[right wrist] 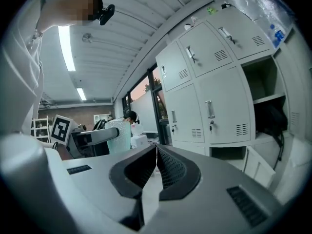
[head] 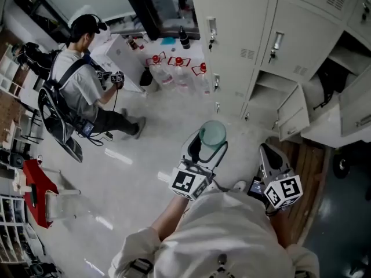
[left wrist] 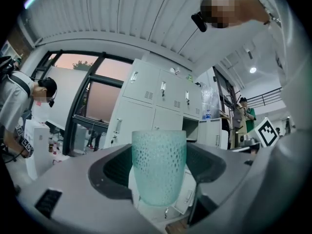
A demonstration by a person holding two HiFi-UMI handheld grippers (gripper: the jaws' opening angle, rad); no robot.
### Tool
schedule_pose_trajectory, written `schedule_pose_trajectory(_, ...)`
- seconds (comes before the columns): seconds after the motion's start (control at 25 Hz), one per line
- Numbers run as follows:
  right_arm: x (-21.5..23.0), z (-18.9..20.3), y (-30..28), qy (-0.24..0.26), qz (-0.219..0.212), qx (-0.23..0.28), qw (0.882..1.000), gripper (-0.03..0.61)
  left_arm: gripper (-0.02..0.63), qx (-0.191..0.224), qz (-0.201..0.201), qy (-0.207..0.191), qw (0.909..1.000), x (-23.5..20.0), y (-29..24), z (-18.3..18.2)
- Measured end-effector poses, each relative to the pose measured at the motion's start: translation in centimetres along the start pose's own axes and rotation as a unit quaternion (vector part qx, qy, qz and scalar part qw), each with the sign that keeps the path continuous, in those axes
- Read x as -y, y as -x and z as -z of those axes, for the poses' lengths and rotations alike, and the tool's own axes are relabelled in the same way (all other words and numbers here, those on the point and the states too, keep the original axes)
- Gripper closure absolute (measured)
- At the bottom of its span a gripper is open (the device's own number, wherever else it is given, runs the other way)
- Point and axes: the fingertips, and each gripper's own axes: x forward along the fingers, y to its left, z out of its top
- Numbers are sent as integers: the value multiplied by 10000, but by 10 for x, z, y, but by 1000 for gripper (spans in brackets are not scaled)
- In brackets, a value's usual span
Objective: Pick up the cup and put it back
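A pale green dimpled cup stands upright between the jaws of my left gripper, which is shut on it and holds it level in the air. From the head view the cup shows from above, held out in front of my body over the floor, with the left gripper under it. My right gripper is shut with nothing in it, its pads pressed together. It shows in the head view to the right of the cup. The cup also appears at the left of the right gripper view.
Grey metal lockers line the wall ahead, some with doors open at the right. Another person with grippers stands at the left near a white box. Water bottles stand on the floor by the lockers. A red stand is lower left.
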Motion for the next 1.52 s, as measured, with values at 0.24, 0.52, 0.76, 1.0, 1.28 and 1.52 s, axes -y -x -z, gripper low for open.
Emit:
schedule_pose_trajectory(0.24, 46, 2, 53, -23, 671, 115, 9977, 552, 270, -134, 637, -66, 9979, 57, -50, 17)
schedule_pose_trajectory(0.52, 106, 18, 102, -215, 1079, 84, 9939, 552, 271, -268, 902, -104, 9955, 110, -97, 38)
schedule_pose_trajectory(0.76, 124, 34, 120, -406, 1226, -52, 9916, 552, 270, -503, 1020, -46, 9935, 128, -121, 60)
schedule_pose_trajectory(1.0, 136, 41, 111, -406, 1498, -253, 9876, 552, 270, -724, 1274, 87, 9892, 120, -155, 86)
schedule_pose_trajectory(1.28, 166, 56, 66, -709, 2108, -463, 9739, 552, 270, -885, 1794, 275, 9794, 79, -214, 119)
schedule_pose_trajectory(1.52, 182, 52, -2, -820, 2344, -462, 9676, 552, 271, -1059, 2241, 198, 9686, 40, -276, 139)
